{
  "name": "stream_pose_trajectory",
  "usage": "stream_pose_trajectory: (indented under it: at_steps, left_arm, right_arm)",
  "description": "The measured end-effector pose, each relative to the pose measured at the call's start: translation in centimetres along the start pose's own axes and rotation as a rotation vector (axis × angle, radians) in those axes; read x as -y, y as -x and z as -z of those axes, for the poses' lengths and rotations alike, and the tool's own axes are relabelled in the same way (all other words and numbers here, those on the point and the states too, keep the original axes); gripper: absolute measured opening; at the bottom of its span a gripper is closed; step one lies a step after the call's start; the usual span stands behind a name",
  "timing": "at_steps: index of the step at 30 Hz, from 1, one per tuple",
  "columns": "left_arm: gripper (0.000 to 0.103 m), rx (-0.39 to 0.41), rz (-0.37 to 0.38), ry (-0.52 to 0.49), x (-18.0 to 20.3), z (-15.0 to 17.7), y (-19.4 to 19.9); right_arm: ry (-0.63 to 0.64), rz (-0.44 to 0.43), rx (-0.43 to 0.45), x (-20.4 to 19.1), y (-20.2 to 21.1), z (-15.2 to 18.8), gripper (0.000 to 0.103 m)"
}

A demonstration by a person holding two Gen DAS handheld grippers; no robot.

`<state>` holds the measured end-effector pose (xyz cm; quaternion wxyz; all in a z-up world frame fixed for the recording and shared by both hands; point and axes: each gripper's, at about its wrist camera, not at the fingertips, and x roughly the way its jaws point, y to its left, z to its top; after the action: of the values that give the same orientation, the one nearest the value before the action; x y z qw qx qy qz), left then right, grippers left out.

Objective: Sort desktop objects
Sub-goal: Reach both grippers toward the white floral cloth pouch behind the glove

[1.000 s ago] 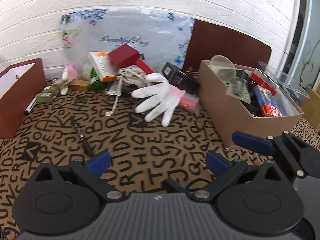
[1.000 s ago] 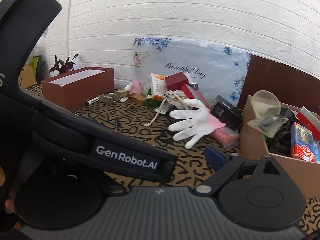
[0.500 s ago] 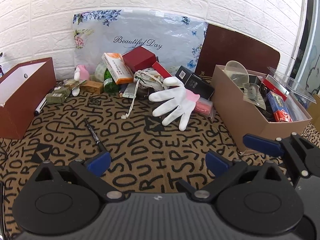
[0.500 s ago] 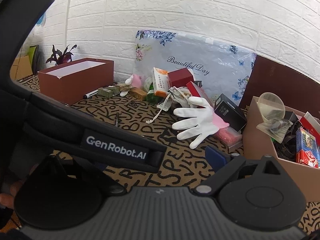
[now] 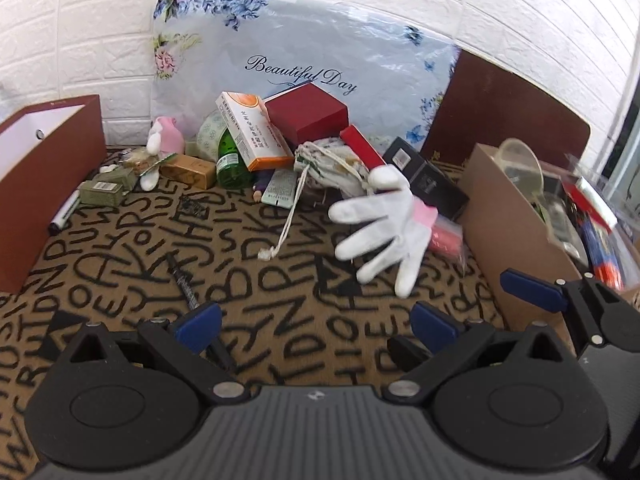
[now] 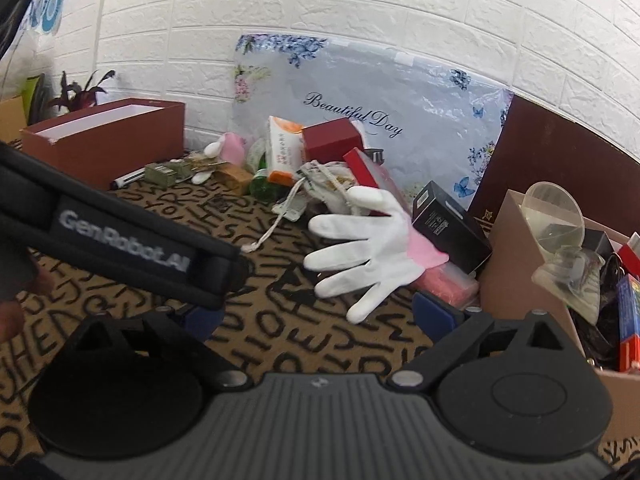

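Compared with a second before, both cameras had come closer to the pile, and the white glove point(image 5: 384, 228) filled more of each view; I judged this as an approach, with nothing sorted in this step yet. The left gripper point(image 5: 316, 322) had its jaws wide apart and held nothing. The right gripper point(image 6: 316, 312) also seemed spread and empty, though its left finger was partly hidden behind the other tool's strap. The glove lay ahead and a little to the right of the left gripper, on the lettered mat point(image 5: 260, 276), just beside the cardboard box point(image 5: 508, 240). Its long axis ran diagonally: the pink cuff pointed toward the box on the right, the fingers fanned out to the left and toward the gripper.
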<state>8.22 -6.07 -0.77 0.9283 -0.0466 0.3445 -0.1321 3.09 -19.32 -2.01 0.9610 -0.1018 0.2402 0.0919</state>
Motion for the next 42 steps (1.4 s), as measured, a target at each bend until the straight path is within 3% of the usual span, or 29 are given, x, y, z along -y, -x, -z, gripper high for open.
stream_pose_trajectory:
  at_steps: [8, 12, 14, 17, 25, 27, 28, 29, 32, 37, 42]
  left_arm:
    - [0.102, 0.076, 0.05, 0.08, -1.0, -5.6, -3.8]
    - [0.096, 0.077, 0.09, 0.123, -1.3, -8.2, -6.5]
    - [0.089, 0.06, 0.105, 0.111, -1.2, -9.1, -8.0]
    - [0.075, 0.032, 0.117, 0.099, -1.3, -9.9, -10.3]
    - [0.074, -0.008, 0.148, 0.136, -2.1, -10.4, -14.7]
    - [0.064, -0.004, 0.179, 0.163, -2.4, -10.6, -15.1]
    - [0.049, -0.008, 0.198, 0.173, -2.4, -10.7, -15.1]
    - [0.042, -0.017, 0.205, 0.179, -2.3, -10.7, -15.1]
    - [0.032, -0.016, 0.194, 0.166, -2.0, -10.4, -14.5]
    - [0.026, 0.017, 0.198, 0.147, -1.2, -9.7, -10.7]
    - [0.025, 0.045, 0.172, 0.108, 0.0, -7.7, -5.0]
  right_arm:
    - [0.066, -0.018, 0.126, 2.4, -5.2, -3.9, 0.094]
    - [0.114, -0.073, 0.145, 2.1, -8.0, -5.3, 0.076]
    - [0.16, -0.072, 0.151, 1.6, -9.6, -5.6, 0.064]
    - [0.198, -0.072, 0.143, 1.2, -11.8, -5.9, 0.055]
    - [0.305, -0.021, 0.134, 0.3, -15.7, -5.4, 0.057]
    - [0.345, 0.008, 0.142, -0.2, -16.2, -5.1, 0.057]
    - [0.361, 0.019, 0.143, -0.4, -16.4, -5.1, 0.056]
    - [0.371, 0.029, 0.138, -0.5, -16.6, -5.0, 0.045]
    - [0.353, 0.035, 0.126, -0.4, -16.5, -5.2, 0.029]
    - [0.329, 0.007, 0.134, -0.3, -13.5, -5.7, 0.023]
    - [0.275, -0.075, 0.145, -0.2, -8.3, -6.0, 0.022]
